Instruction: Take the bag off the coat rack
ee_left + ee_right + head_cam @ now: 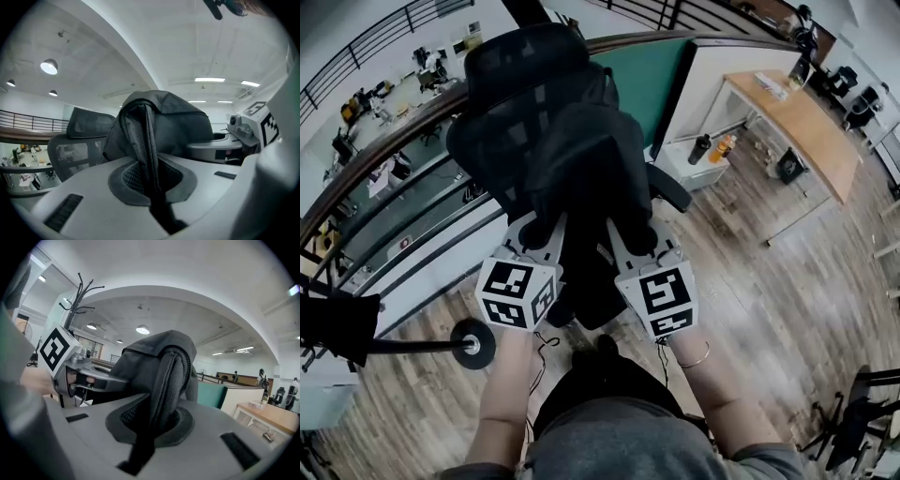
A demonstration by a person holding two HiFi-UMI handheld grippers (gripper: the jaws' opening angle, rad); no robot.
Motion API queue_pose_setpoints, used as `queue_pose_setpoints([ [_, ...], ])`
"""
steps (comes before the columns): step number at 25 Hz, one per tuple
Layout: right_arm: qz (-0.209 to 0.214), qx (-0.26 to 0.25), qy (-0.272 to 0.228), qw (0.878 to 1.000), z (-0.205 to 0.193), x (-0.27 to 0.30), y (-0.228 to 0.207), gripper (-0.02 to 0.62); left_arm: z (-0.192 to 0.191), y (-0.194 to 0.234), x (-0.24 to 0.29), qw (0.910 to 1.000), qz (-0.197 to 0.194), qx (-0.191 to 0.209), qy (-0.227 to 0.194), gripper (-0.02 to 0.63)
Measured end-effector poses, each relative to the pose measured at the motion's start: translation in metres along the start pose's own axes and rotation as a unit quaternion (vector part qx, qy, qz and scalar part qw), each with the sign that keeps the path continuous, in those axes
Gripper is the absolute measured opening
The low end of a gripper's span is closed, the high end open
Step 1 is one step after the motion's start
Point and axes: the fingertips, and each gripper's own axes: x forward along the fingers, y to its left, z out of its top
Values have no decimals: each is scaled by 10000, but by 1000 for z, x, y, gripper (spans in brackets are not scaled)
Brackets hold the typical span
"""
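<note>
L hand-held gripper (157, 201) pinched tight on one mesh strap (145, 150), black bag (586, 173) held mid-air btwn both grippers in front of office chair (511, 84), clear of coat rack (77, 291), long axis approx upright w/ strap side facing the person, R hand-held gripper (140, 446) likewise clamped on second mesh strap (171, 380).

Head view looks steeply down; both gripper views face the same bag (178, 126) close up.

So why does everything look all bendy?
Head view: the wide lens bows the railing; dim but sharp. Left gripper view: the ceiling curves, the lamp glares. Right gripper view: same bend; the bag up close looks soft.
</note>
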Motion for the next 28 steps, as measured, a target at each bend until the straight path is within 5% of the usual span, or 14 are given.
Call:
queue_pose_setpoints([
  [14, -1017, 353, 528, 9928, -58, -26, -57, 26, -29, -50, 68, 9920, -1212, 81, 347, 35],
  [28, -1089, 1055, 979, 9836, -137, 0, -116, 26, -85, -64, 153, 9828, -1564, -21, 982, 35],
])
